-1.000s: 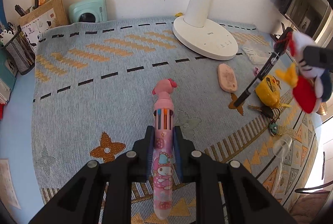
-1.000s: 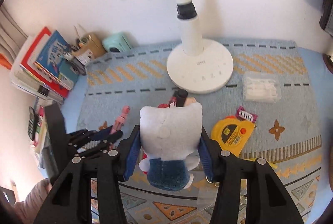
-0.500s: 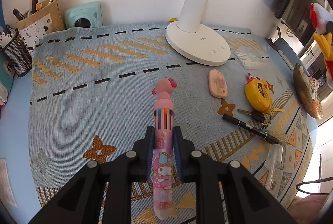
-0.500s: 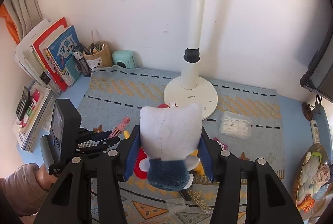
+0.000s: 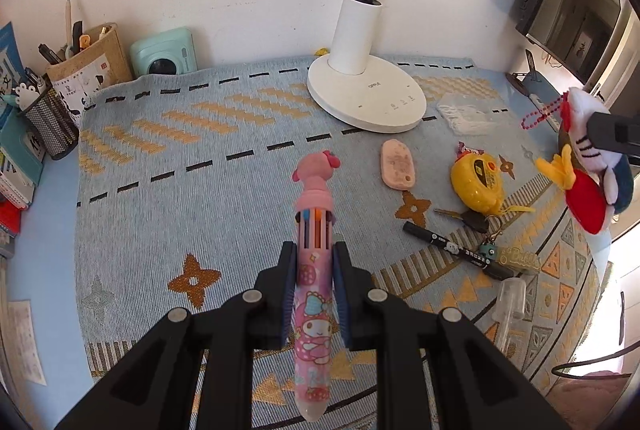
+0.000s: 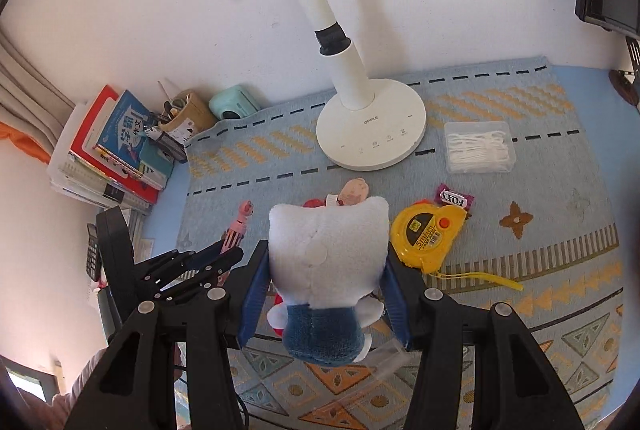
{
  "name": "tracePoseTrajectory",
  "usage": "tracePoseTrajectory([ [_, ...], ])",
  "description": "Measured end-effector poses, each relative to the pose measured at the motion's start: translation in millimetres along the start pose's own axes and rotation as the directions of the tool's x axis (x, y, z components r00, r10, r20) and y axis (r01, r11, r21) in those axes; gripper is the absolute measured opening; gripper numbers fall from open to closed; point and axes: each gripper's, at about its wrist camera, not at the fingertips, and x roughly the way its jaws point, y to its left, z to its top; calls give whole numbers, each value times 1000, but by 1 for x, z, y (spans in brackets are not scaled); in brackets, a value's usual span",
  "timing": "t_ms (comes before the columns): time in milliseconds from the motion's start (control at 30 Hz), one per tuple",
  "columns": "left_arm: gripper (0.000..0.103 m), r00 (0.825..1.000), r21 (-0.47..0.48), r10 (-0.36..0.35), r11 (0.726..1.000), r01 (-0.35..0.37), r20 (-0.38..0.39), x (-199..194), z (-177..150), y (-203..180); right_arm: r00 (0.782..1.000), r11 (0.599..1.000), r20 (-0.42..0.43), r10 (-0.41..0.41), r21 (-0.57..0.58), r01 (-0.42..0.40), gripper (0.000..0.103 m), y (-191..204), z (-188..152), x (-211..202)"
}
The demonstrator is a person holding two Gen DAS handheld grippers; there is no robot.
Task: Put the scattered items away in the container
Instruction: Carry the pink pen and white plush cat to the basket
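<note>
A pink cartoon multicolour pen (image 5: 316, 190) sticks forward above the mat, with my left gripper (image 5: 314, 250) shut on its barrel. My right gripper (image 6: 325, 255) is shut on a white plush toy (image 6: 326, 230) with blue trousers, held above the mat's near right part. In the left wrist view that plush toy (image 5: 588, 166) hangs at the right edge with a red bead chain. Scattered on the mat lie a yellow tape measure (image 5: 476, 182), a pink oval tag (image 5: 396, 164), a black marker (image 5: 448, 248), keys (image 5: 468, 218) and a small clear bottle (image 5: 508, 300).
A white lamp base (image 5: 366, 100) stands at the back middle, with a clear box of floss picks (image 6: 478, 146) to its right. A cardboard pen holder (image 5: 90, 60), a mesh cup (image 5: 50, 124), a mint device (image 5: 164, 52) and stacked books (image 6: 116, 146) fill the back left.
My right gripper rose high with the plush toy, then came lower again. The black marker that was tilted up beside the toy now lies on the mat. The left gripper keeps the pen.
</note>
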Motion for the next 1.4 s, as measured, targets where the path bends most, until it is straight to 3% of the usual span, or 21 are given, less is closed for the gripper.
tracePoseTrajectory([
  [267, 15, 997, 78, -24, 997, 18, 71, -35, 31, -59, 1000, 999, 26, 7, 46, -8, 53, -38, -8, -34],
  [533, 15, 982, 245, -122, 966, 84, 143, -56, 76, -174, 996, 992, 76, -42, 120, 32, 53, -106, -18, -88],
  [767, 15, 959, 405, -247, 898, 173, 137, -46, 101, -303, 983, 969, 135, -122, 232, 88, 53, -194, -34, -149],
  [1133, 15, 906, 605, -422, 732, 314, 41, -10, 93, -489, 930, 881, 195, -311, 425, 206, 53, -335, -60, -239],
  [1267, 15, 891, 616, -454, 701, 359, -3, 11, 91, -530, 919, 853, 181, -350, 468, 232, 53, -374, -65, -251],
  [1400, 15, 890, 599, -453, 698, 391, -54, 36, 88, -553, 925, 841, 142, -353, 482, 247, 53, -401, -63, -245],
])
